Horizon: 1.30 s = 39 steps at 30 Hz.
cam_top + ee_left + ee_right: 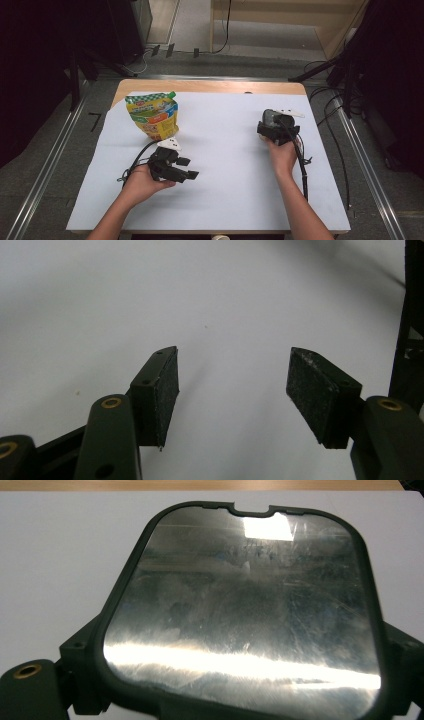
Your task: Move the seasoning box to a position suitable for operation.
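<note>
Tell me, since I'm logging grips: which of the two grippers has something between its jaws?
The right gripper: a dark-framed metal plate sits between its jaws. The left gripper stands open over bare white cover.

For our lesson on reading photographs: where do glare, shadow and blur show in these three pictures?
Right gripper view: bright glare streaks cross the shiny metal plate held between the jaws, with hazy reflections. Left gripper view: the black pads are sharp, while soft grey shadows fall on the white sheet. High view: the table is evenly lit, the surroundings dark, and the yellow pouch slightly soft.
</note>
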Motion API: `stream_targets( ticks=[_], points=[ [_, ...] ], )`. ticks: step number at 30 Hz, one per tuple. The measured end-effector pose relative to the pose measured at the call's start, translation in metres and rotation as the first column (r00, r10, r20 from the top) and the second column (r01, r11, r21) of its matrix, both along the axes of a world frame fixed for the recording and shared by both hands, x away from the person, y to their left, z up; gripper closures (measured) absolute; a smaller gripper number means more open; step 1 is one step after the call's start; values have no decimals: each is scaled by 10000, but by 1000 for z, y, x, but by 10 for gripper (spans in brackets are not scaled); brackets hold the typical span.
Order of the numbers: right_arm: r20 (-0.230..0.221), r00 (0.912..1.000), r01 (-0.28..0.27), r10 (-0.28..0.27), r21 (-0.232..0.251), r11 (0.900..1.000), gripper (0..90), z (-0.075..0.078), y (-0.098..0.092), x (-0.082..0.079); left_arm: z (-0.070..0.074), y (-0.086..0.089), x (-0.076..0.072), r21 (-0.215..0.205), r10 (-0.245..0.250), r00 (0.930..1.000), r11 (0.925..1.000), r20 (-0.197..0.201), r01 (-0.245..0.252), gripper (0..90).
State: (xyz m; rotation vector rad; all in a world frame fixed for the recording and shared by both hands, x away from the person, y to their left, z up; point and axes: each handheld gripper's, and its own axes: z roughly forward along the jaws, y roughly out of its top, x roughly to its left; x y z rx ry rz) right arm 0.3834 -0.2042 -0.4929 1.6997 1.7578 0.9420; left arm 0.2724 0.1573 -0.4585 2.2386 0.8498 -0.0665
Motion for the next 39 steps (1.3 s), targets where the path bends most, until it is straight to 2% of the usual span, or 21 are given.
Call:
stream_targets(
  ticks=[6,10,14,17,21,30,37,39],
  points=[
    [171,9998,124,-121,-178,9998,113,-3,2,3,-1,2,-1,-20,127,9999,9999,-16,-127,387],
    [22,9998,210,-210,-255,9995,130,-1,3,3,-1,0,-1,-30,123,9999,9999,-13,-123,386],
    [102,9996,255,-251,-477,9985,160,2,2,0,-1,-1,-1,13,65,10000,10000,-5,-65,386],
    [74,9999,128,-125,-445,9989,163,3,-1,0,-1,-2,-1,7,24,10000,10000,-10,-24,386],
    [52,10000,-62,66,-710,9975,164,3,1,-2,-1,-2,0,15,15,10000,10000,-1,-15,387],
    [164,9988,-460,468,-503,9977,165,13,1,-9,0,2,4,-72,130,9999,9999,-43,-130,386],
    [265,9952,-931,941,-367,9950,166,23,5,-22,0,0,9,-93,94,9999,9999,-37,-94,387],
    [381,9922,-1187,1191,-133,9928,166,28,6,-29,0,-2,10,-89,75,10000,9999,-33,-75,387]
  ],
)
